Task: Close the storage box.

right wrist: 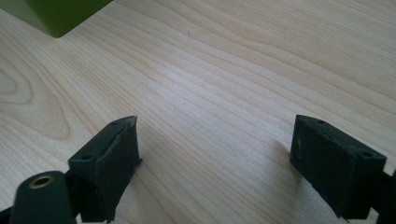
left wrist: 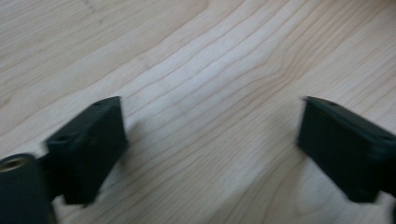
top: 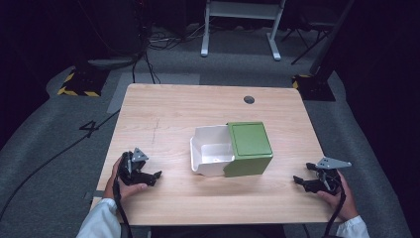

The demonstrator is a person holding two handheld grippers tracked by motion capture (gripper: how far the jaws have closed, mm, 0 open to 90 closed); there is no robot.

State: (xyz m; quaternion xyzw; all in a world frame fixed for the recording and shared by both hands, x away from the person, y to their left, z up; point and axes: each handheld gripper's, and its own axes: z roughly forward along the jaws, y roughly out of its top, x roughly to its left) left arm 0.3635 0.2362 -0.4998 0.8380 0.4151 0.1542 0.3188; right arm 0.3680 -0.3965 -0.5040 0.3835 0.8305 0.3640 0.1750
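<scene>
A white open box [top: 212,154] lies in the middle of the wooden table [top: 163,114], with a green box-shaped cover [top: 249,148] partly slid over its right end. The cover's corner [right wrist: 60,14] appears at the top left of the right gripper view. My left gripper [top: 156,175] rests near the table's front left, held by a hand, pointing right toward the boxes; its jaws stand wide apart over bare wood [left wrist: 210,121]. My right gripper [top: 296,180] sits at the front right, pointing left, open with nothing between its fingers [right wrist: 215,130].
A round grommet hole [top: 249,99] marks the table's far right. Beyond the table are grey carpet, black cables [top: 148,54], a white stand's legs [top: 240,29] and yellow-black striped bases [top: 79,84].
</scene>
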